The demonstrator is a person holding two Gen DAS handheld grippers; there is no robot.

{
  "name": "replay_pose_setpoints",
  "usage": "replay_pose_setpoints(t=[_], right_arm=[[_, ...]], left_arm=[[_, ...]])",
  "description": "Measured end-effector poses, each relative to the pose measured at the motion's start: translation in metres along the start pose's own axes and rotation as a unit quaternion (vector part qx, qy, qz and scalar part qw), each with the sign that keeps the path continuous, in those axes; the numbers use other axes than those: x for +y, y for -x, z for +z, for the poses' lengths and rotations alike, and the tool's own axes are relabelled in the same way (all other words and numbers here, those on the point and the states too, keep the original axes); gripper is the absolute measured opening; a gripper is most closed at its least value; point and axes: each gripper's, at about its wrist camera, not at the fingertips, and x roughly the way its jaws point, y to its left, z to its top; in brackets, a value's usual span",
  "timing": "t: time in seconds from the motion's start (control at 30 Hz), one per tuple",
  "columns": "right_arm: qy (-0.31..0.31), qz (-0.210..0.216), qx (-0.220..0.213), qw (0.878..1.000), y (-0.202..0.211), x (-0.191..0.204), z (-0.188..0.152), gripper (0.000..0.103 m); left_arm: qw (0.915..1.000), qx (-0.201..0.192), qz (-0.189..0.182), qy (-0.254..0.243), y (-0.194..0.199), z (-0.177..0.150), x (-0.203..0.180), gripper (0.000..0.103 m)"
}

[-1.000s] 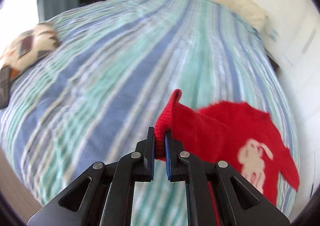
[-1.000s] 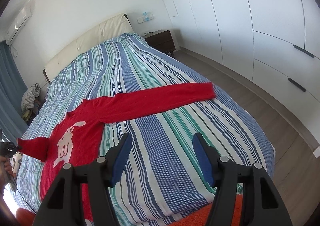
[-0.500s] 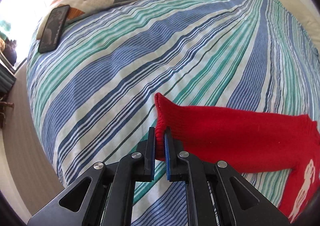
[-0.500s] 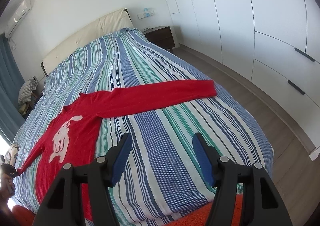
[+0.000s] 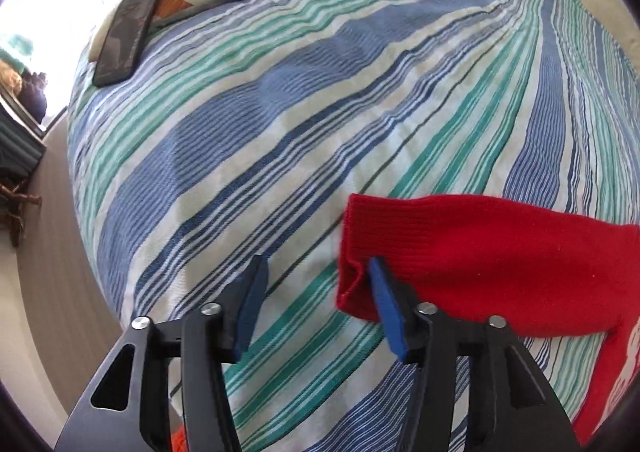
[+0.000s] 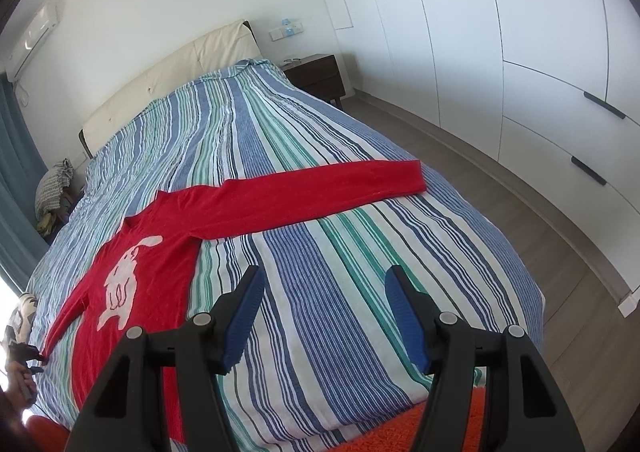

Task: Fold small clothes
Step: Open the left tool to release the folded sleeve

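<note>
We are at the spreading-out step: the red sweater (image 6: pixel 168 252) lies flat on the striped bed (image 6: pixel 328 292), its sleeves stretched toward 8 and 2 o'clock in the right view. Our left gripper (image 5: pixel 316 292) is opening, its pads parting and letting go of the sleeve cuff (image 5: pixel 360 244) that lies against one finger. Our right gripper (image 6: pixel 324 312) hangs over the bed, fingers apart and empty. Next, we judge, comes taking a sleeve to fold it across the body.
</note>
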Motion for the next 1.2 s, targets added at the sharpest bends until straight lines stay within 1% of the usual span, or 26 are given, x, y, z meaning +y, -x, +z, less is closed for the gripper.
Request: replay_pose_setpoints(t=[0.07, 0.13, 0.17, 0.2, 0.27, 0.3, 0.37, 0.43, 0.5, 0.53, 0.6, 0.63, 0.67, 0.7, 0.73, 0.83, 0.9, 0.93, 0.97, 1.0, 1.07, 1.13, 1.2], right_arm=[[0.001, 0.0, -0.001, 1.0, 0.0, 0.0, 0.0, 0.063], [0.0, 0.0, 0.001, 1.0, 0.0, 0.001, 0.0, 0.063], [-0.001, 0.0, 0.003, 1.0, 0.0, 0.001, 0.0, 0.063], [-0.002, 0.001, 0.006, 1.0, -0.001, 0.001, 0.0, 0.063], [-0.002, 0.001, 0.01, 1.0, -0.002, 0.001, 0.0, 0.063], [-0.001, 0.0, 0.01, 1.0, -0.002, 0.002, 0.0, 0.063], [0.002, -0.001, 0.008, 1.0, 0.0, 0.003, -0.001, 0.063], [0.001, -0.002, 0.007, 1.0, 0.0, 0.001, -0.001, 0.063], [-0.004, -0.002, 0.008, 1.0, 0.0, -0.001, 0.0, 0.063], [-0.008, -0.001, 0.009, 1.0, 0.0, -0.003, 0.0, 0.063], [-0.016, 0.0, 0.009, 1.0, 0.0, -0.008, 0.0, 0.063], [-0.021, 0.001, 0.009, 1.0, 0.0, -0.01, 0.001, 0.063], [-0.025, 0.002, 0.008, 1.0, 0.0, -0.012, 0.001, 0.063], [-0.029, 0.002, 0.006, 1.0, 0.001, -0.014, 0.001, 0.063], [-0.034, 0.003, 0.006, 0.999, 0.001, -0.015, 0.001, 0.063], [-0.042, 0.005, 0.006, 0.999, -0.001, -0.018, 0.001, 0.063], [-0.045, 0.005, 0.009, 0.999, -0.003, -0.017, 0.001, 0.063], [-0.045, 0.005, 0.009, 0.999, -0.003, -0.016, 0.001, 0.063], [-0.043, 0.002, 0.008, 0.999, -0.003, -0.015, 0.001, 0.063], [-0.04, 0.0, 0.005, 0.999, -0.002, -0.013, 0.001, 0.063], [-0.035, -0.005, -0.002, 0.999, 0.001, -0.011, 0.001, 0.063], [-0.031, -0.01, -0.007, 0.999, 0.003, -0.009, 0.0, 0.063], [-0.032, -0.015, -0.01, 0.999, 0.004, -0.009, 0.0, 0.063]], left_arm=[[0.9996, -0.023, -0.011, 0.015, 0.018, 0.002, 0.01, 0.064], [0.9985, -0.044, -0.032, 0.009, 0.038, 0.007, 0.007, 0.064], [0.9974, -0.057, -0.044, -0.001, 0.049, 0.009, 0.0, 0.064], [0.9959, -0.068, -0.058, -0.014, 0.059, 0.011, -0.011, 0.065], [0.9911, -0.08, -0.095, -0.047, 0.077, 0.012, -0.041, 0.073], [0.9878, -0.082, -0.116, -0.065, 0.083, 0.008, -0.059, 0.074], [0.9796, -0.082, -0.15, -0.106, 0.091, -0.001, -0.098, 0.076], [0.9718, -0.085, -0.166, -0.144, 0.091, -0.015, -0.136, 0.076], [0.9678, -0.085, -0.158, -0.177, 0.081, -0.027, -0.168, 0.078], [0.9683, -0.078, -0.143, -0.189, 0.073, -0.032, -0.181, 0.079], [0.9727, -0.058, -0.096, -0.203, 0.046, -0.039, -0.191, 0.079], [0.9759, -0.049, -0.068, -0.201, 0.034, -0.04, -0.187, 0.079], [0.9796, -0.044, -0.038, -0.192, 0.023, -0.04, -0.177, 0.079], [0.9831, -0.043, -0.017, -0.177, 0.014, -0.039, -0.161, 0.079], [0.987, -0.042, -0.003, -0.155, 0.007, -0.035, -0.138, 0.08], [0.9964, -0.031, 0.024, -0.075, -0.01, -0.016, -0.061, 0.095], [0.9985, -0.019, 0.047, -0.019, -0.016, -0.006, -0.012, 0.095], [0.9985, -0.013, 0.053, 0.006, -0.016, -0.002, 0.009, 0.092], [0.9981, -0.01, 0.054, 0.026, -0.014, 0.001, 0.026, 0.088], [0.9979, -0.008, 0.049, 0.043, -0.011, 0.002, 0.041, 0.087], [0.9978, -0.009, 0.016, 0.064, 0.0, 0.001, 0.059, 0.087], [0.9978, -0.013, -0.019, 0.063, 0.015, -0.006, 0.059, 0.087], [0.9975, -0.019, -0.057, 0.037, 0.035, -0.018, 0.044, 0.088]])
